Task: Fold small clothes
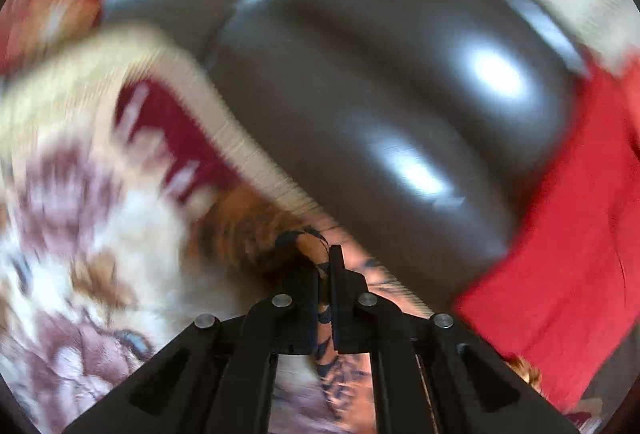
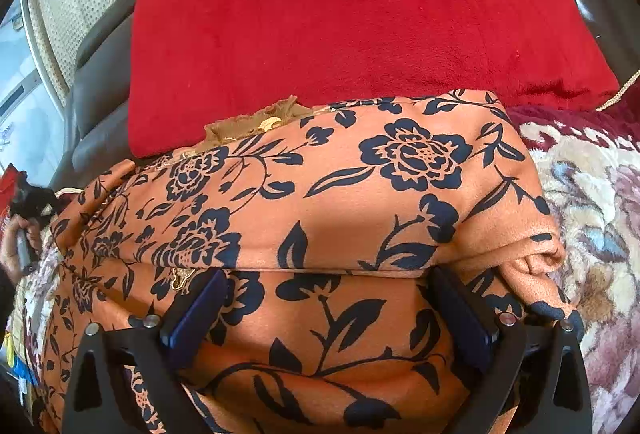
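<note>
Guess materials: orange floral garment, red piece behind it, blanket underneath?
Orange floral garment: soft matte woven fabric, maybe brushed; fine grain. Red piece: fleece or velour by its fuzzy nap. Blanket: plush pile, tufted look.

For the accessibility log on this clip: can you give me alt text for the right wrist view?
An orange garment with a dark blue floral print lies bunched and partly folded, and the open right tongs straddle its near fold. A red fleece garment lies behind it, partly overlapped by it, and a cream floral blanket shows at the right.
</note>
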`<action>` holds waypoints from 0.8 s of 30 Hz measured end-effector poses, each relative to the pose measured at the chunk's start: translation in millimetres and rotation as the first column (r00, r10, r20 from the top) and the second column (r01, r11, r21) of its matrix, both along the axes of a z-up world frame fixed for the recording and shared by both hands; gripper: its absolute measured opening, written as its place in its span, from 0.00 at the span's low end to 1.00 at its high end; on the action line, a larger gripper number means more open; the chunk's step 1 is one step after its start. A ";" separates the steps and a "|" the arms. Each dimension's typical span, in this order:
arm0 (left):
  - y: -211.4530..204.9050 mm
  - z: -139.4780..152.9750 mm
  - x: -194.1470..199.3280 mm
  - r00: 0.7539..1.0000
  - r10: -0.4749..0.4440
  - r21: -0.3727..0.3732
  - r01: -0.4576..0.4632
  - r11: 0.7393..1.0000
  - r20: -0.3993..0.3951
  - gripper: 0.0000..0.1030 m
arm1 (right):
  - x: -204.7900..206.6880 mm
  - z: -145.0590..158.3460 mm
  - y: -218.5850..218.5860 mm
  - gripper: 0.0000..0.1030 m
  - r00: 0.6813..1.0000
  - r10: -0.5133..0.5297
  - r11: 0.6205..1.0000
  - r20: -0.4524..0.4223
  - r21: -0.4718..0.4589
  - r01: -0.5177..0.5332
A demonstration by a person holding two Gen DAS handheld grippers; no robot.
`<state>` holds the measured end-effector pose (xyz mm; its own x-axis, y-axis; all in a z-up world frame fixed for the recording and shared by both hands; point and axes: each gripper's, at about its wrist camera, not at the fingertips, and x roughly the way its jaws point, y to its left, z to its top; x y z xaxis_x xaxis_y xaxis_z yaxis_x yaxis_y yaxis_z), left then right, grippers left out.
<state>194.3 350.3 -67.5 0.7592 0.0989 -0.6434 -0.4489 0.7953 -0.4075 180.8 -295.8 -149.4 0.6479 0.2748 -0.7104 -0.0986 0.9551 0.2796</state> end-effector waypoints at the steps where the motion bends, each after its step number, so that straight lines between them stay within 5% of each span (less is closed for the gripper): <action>1: -22.6 20.7 -2.1 0.998 -0.046 0.056 0.044 0.997 0.038 0.04 | 0.0 0.0 -0.1 0.99 1.000 -0.001 1.000 0.001 0.003 0.001; 5: -135.2 87.0 -13.9 0.954 -0.265 0.270 0.220 0.937 0.141 0.04 | -1.7 0.5 -0.7 0.99 1.000 -0.007 1.000 0.002 0.013 0.007; 9: -257.8 98.9 -21.6 0.877 -0.464 0.414 0.379 0.828 0.125 0.04 | -3.0 0.1 -2.6 0.99 1.000 -0.009 0.999 0.007 0.036 0.008; 13: -353.5 61.9 -28.9 0.804 -0.594 0.480 0.515 0.711 0.018 0.05 | -5.8 1.1 -6.7 1.00 1.000 -0.014 0.998 0.010 0.062 0.013; 18: -411.5 -30.8 -22.4 0.692 -0.674 0.334 0.719 0.609 -0.259 0.09 | -6.8 2.2 -13.3 1.00 1.000 -0.015 0.996 0.011 0.088 0.014; 20: -408.5 -43.7 -21.0 0.676 -0.667 0.290 0.737 0.611 -0.312 0.09 | -7.0 2.9 -16.8 1.00 1.000 -0.015 0.995 0.011 0.099 0.013; 22: -394.3 -34.0 -30.8 0.693 -0.666 0.265 0.721 0.640 -0.276 0.12 | -7.1 3.5 -19.3 1.00 1.000 -0.015 0.994 0.011 0.105 0.014; 24: -371.3 -9.4 -50.8 0.740 -0.645 0.277 0.671 0.688 -0.191 0.41 | -8.0 4.6 -22.2 1.00 1.000 -0.017 0.994 0.010 0.107 0.016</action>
